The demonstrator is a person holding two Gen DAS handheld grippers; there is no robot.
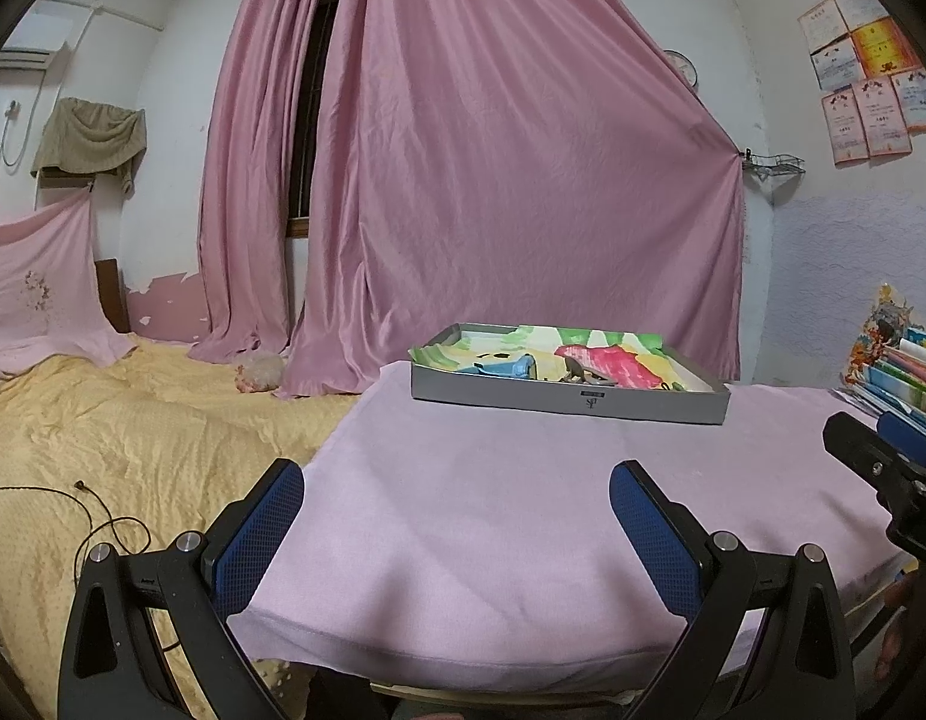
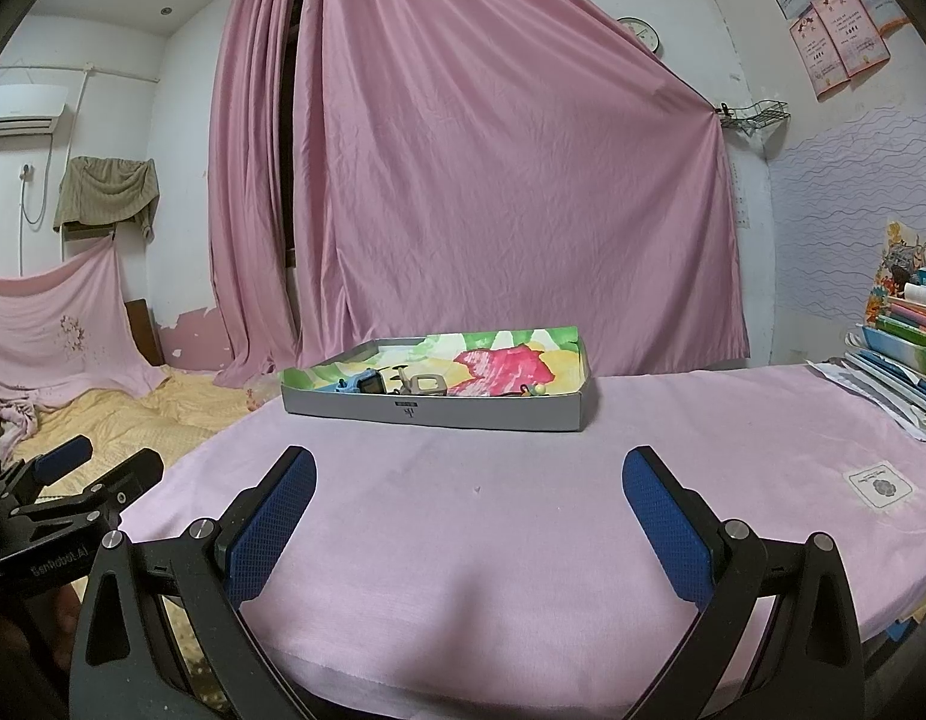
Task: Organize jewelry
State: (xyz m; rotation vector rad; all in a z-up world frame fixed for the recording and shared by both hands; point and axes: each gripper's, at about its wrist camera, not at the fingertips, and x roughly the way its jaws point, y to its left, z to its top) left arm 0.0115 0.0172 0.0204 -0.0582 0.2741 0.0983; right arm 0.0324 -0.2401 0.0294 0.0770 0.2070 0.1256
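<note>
A shallow grey box [image 1: 568,405] [image 2: 433,414] lined with a colourful painted sheet sits at the far side of a table covered in pink cloth [image 1: 493,510] [image 2: 493,510]. Small items lie inside it: a blue watch-like piece [image 2: 367,384] [image 1: 511,367], a grey one [image 2: 426,385] and a small bead item [image 2: 535,389]. My left gripper [image 1: 457,480] is open over the near edge of the cloth, nothing between its blue pads. My right gripper [image 2: 469,468] is open too, also near the front edge, well short of the box.
A stack of books [image 2: 907,336] [image 1: 901,372] stands at the table's right. A bed with a yellow cover [image 1: 103,432] and a dark cable [image 1: 97,528] lies left. Pink curtains [image 1: 493,180] hang behind. A white patch label [image 2: 880,485] is on the cloth.
</note>
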